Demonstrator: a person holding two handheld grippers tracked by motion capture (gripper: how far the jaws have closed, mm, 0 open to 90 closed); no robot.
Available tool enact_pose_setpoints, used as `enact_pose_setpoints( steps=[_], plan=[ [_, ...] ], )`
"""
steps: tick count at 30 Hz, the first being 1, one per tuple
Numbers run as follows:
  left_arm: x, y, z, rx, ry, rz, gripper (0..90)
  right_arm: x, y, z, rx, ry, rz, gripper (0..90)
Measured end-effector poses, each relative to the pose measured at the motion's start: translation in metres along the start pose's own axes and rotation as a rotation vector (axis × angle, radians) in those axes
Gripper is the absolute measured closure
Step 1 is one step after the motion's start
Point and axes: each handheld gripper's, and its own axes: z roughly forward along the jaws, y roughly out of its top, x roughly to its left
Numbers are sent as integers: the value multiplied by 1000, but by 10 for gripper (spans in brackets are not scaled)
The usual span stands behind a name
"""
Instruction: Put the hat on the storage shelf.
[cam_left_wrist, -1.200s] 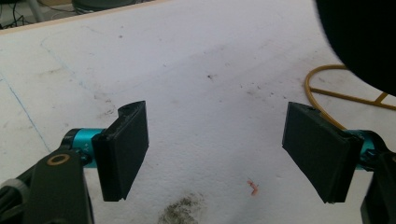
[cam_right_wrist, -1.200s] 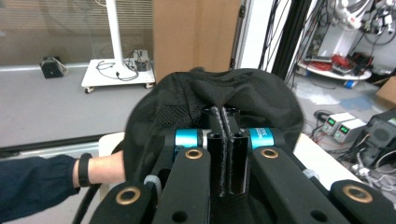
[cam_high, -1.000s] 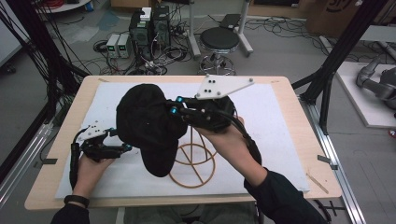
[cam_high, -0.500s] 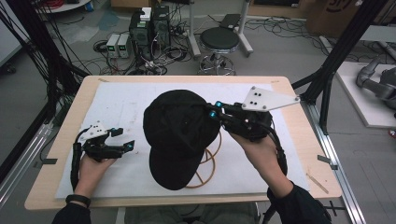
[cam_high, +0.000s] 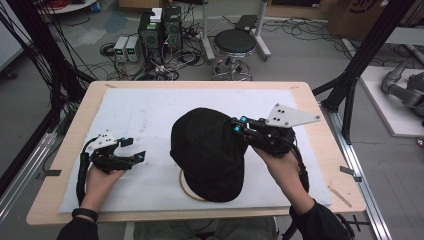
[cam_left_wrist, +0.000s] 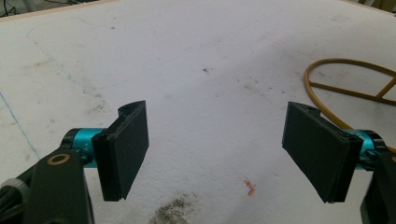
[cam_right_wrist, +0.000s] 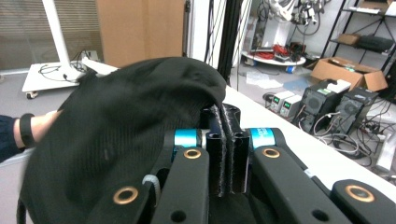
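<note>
A wooden table (cam_high: 320, 165) carries a white sheet (cam_high: 150, 115) that covers most of its top. Near the middle of that sheet, toward the person's side, sits a black baseball cap (cam_high: 210, 150), the largest loose thing on it; its crown is raised and its brim points toward the near edge of the table. Under the cap, a tan wire ring stand (cam_high: 186, 186) lies on the sheet, a curve of it peeking out just past the cap's near left side. In the left gripper view the same stand (cam_left_wrist: 350, 88) appears as a ring with spokes, right of the jaws.

The right gripper (cam_high: 239, 125) is at the cap's right edge, held in the person's right hand (cam_high: 280, 162), with its grey three-cornered plate (cam_high: 290, 116) on top. Its jaws are pressed together on a fold of the cap's fabric; the right gripper view shows the cap (cam_right_wrist: 116, 140) bunched over the closed jaws of the gripper (cam_right_wrist: 225, 140).

The left gripper (cam_high: 134, 150) rests well left of the cap, in the person's left hand (cam_high: 100, 175), low over the sheet. Its jaws stand wide apart with nothing between them; the left gripper view shows the gripper (cam_left_wrist: 215, 154) over bare, stained sheet (cam_left_wrist: 187, 70).
</note>
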Motion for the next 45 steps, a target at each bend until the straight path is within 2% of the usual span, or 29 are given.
enact_pose_setpoints(
  steps=[4,6,9,12,18,28,29,33,34,35,37,45],
  plan=[
    [0,0,0,3,-4,5,228,-1,-6,4,7,-15,-4,881],
    [0,0,0,1,-4,4,228,-4,-8,4,11,-12,2,824],
    [0,0,0,0,-2,3,228,-7,-11,2,10,-11,11,802],
    [0,0,0,-1,-1,2,228,-9,-13,1,11,-15,22,707],
    [0,0,1,2,-2,5,228,-16,-17,-2,20,-16,39,672],
    [1,0,-2,-8,5,1,225,-37,-34,-14,9,-72,94,542],
    [1,1,-2,-11,7,5,226,-46,-40,-18,5,-88,115,491],
    [2,1,-3,-24,17,5,223,-64,-59,-24,11,-120,159,431],
    [2,1,-3,-24,17,5,222,-64,-59,-24,11,-120,159,431],
    [2,1,-3,-32,21,5,221,-72,-69,-27,23,-137,181,408],
    [3,1,-3,-35,25,7,219,-80,-81,-31,25,-158,197,390],
    [4,2,-5,-53,49,11,214,-104,-123,-39,57,-222,259,313]
  ],
)
